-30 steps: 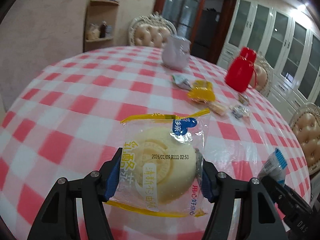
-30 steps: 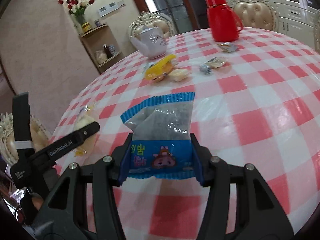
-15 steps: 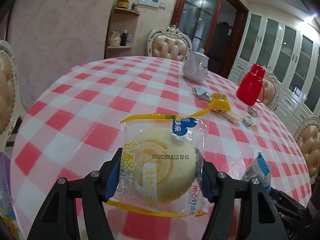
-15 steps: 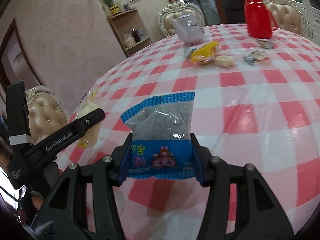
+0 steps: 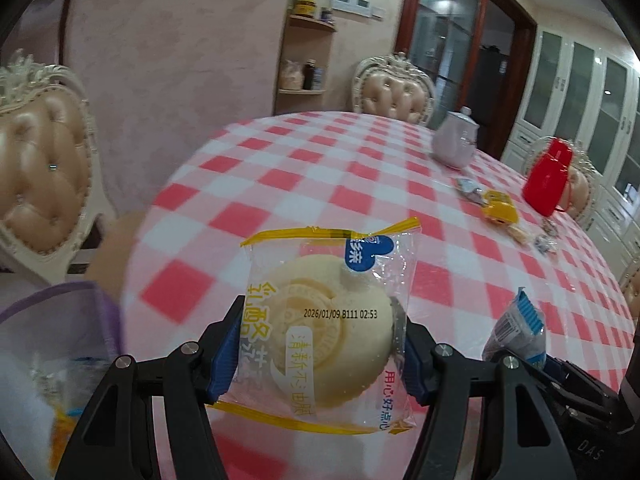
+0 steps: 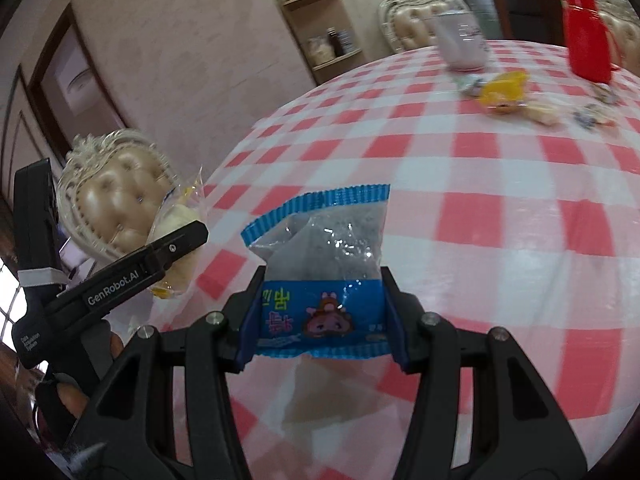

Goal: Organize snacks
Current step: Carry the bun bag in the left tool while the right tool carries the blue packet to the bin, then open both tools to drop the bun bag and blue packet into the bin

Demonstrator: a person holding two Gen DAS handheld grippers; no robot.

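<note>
My left gripper (image 5: 320, 348) is shut on a clear, yellow-edged packet with a pale round pastry (image 5: 328, 320), held above the checked table's near left edge. My right gripper (image 6: 320, 316) is shut on a blue-and-clear snack packet (image 6: 320, 264), held over the tablecloth. In the left wrist view the blue packet (image 5: 518, 330) shows at the right. In the right wrist view the left gripper's finger (image 6: 132, 270) and its pastry packet (image 6: 176, 224) show at the left. A purple-rimmed container (image 5: 60, 320) with wrapped snacks inside sits at the lower left, blurred.
The round table wears a red-and-white checked cloth (image 5: 320, 176). Far across it lie a yellow snack packet (image 5: 500, 208) and several small wrapped snacks (image 5: 544, 240), beside a pale teapot (image 5: 456, 140) and a red thermos (image 5: 548, 184). Padded chairs (image 5: 40, 176) stand around the table.
Both grippers have swung to the left with their packets still gripped. The table's left edge, a chair and the purple-rimmed container have come into view.
</note>
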